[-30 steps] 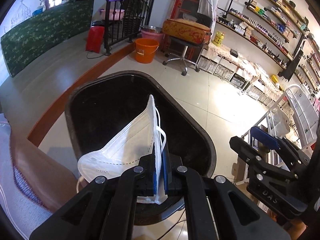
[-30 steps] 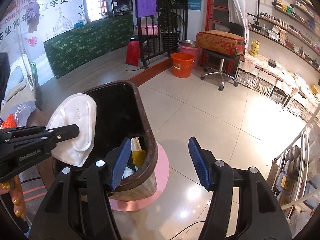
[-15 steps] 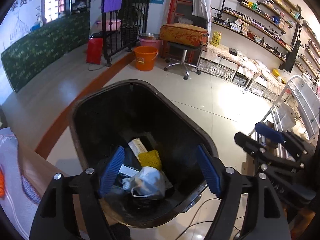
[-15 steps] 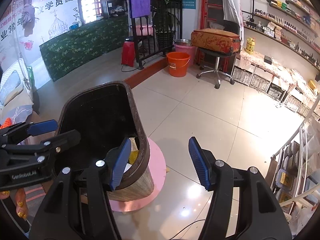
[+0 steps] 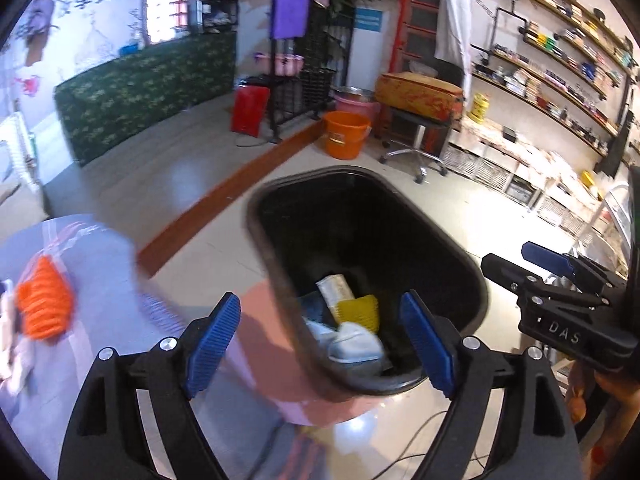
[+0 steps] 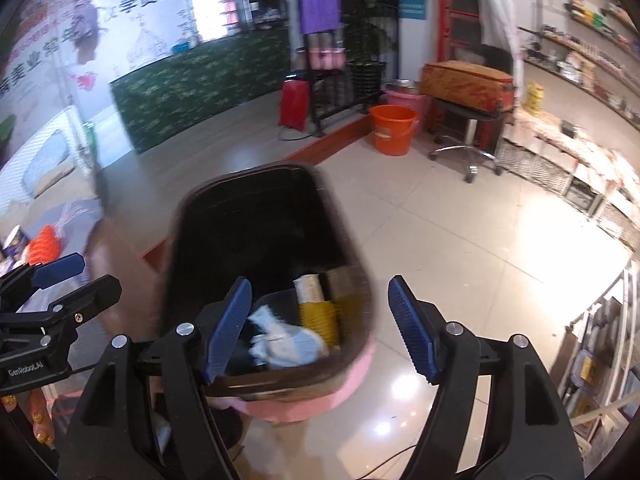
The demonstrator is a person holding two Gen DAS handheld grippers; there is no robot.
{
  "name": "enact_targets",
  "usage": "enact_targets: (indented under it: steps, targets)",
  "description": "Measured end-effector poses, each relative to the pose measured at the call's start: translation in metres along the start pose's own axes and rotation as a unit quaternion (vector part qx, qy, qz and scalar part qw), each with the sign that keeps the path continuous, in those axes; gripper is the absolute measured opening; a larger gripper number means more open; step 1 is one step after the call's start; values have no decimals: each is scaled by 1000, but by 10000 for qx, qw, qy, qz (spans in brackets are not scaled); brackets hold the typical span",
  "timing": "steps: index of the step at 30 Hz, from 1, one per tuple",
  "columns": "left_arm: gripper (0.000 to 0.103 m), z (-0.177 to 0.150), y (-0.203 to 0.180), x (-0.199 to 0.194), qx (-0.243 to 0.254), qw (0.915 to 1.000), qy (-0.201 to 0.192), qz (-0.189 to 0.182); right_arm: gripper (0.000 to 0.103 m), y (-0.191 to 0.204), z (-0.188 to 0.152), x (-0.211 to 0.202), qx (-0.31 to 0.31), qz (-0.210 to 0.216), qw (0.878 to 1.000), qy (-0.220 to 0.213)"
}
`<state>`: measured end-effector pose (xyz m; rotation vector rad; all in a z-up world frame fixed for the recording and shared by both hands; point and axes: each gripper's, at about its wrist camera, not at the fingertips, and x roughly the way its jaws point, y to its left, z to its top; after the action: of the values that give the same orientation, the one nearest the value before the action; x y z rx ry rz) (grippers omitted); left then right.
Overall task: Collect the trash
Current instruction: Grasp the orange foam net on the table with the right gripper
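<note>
Both claws are hovering over the black bin (image 5: pixel 360 216), jaws opening with nothing between them: the left claw (image 5: pixel 320 340) and the right claw (image 6: pixel 320 328). The white mask (image 5: pixel 354 344) is lying inside the bin, near a yellow scrap (image 5: pixel 358 312).

Trash bin (image 5: pixel 400 216) stands on a round base (image 6: pixel 352 384) on tiled floor (image 6: pixel 460 240), w/ a face mask (image 5: pixel 352 344), a ridged pad (image 5: pixel 358 312) & a packet (image 5: pixel 335 287) inside. Table (image 5: pixel 100 280) lies left of bin. Bucket (image 5: pixel 345 134) & stool (image 5: pixel 416 136) stand behind it; shelves (image 5: pixel 552 92) along right wall.
</note>
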<state>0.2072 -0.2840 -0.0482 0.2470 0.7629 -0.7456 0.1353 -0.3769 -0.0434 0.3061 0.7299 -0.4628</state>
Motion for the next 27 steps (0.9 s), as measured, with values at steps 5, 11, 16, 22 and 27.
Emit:
enact_targets:
  steps: [5,11,16,22,27]
  targets:
    - [82,-13,37,-26,-324,9988,-103,363,71,51,0,1,-371,578,9976,66]
    - [82,-35,90,-61,-929,9919,-223,840,71,107,-3,2,-786,1163,9899,178]
    - [82,-54,130,-89,-1426,9812,-278,1268,72,142,-3,0,-1065,1556,9818,233]
    - [82,-85,177,-121,-1982,9638,-342,1749,72,180,-6,-3,-1300,1984,9708,370]
    - [82,-109,217,-141,-2400,9488,-315,2030,72,215,-6,-4,-1530,2361,9584,478]
